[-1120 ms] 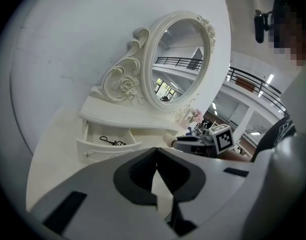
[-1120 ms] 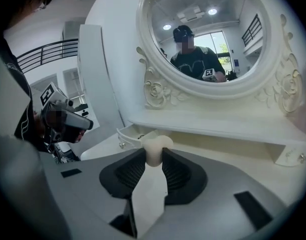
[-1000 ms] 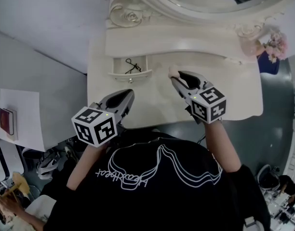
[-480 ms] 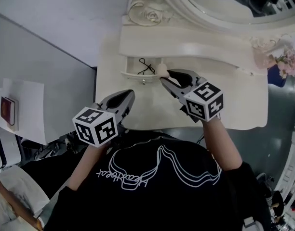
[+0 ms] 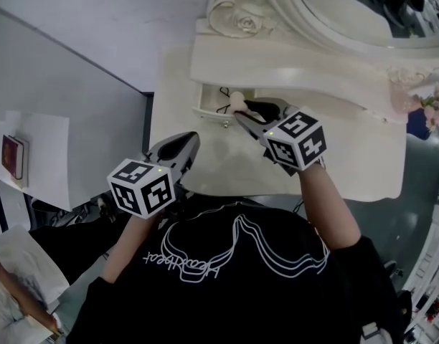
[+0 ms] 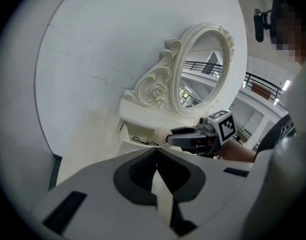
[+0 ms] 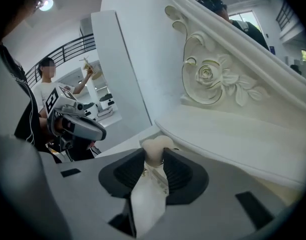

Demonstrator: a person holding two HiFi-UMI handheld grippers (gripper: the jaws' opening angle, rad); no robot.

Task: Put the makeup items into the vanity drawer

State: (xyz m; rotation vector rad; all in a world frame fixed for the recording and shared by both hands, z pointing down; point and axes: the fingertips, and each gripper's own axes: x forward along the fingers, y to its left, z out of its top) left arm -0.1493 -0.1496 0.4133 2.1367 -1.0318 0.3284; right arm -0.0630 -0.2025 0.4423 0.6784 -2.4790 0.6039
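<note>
Head view looks steeply down on a cream vanity table (image 5: 334, 156) with its small drawer (image 5: 207, 110) pulled open under the ornate mirror (image 5: 348, 6). The right gripper (image 5: 241, 110) reaches over the drawer, a beige makeup sponge (image 5: 237, 100) at its tips, above the open compartment. Only this view shows the left gripper (image 5: 189, 140) set back over the table's front edge, well apart from the drawer, and a red book (image 5: 11, 160) on white paper (image 5: 44, 163) far to the left.

The right gripper view alone settles the grasp: the sponge (image 7: 155, 148) sits pinched between the two pads, its rounded lobes poking above them. The jaws have just been opening a little, yet they are on the sponge. It also shows the carved rose (image 7: 208, 74) on the mirror frame and a bystander (image 7: 48, 86) in a white shirt beyond.

The left gripper view shows its own jaws clenched together, nothing between them. Past them it looks into the drawer, where a thin black looped item (image 6: 142, 142) lies on the floor of the compartment; the sponge (image 6: 161, 134) hangs just above the drawer's right part, not resting in it
</note>
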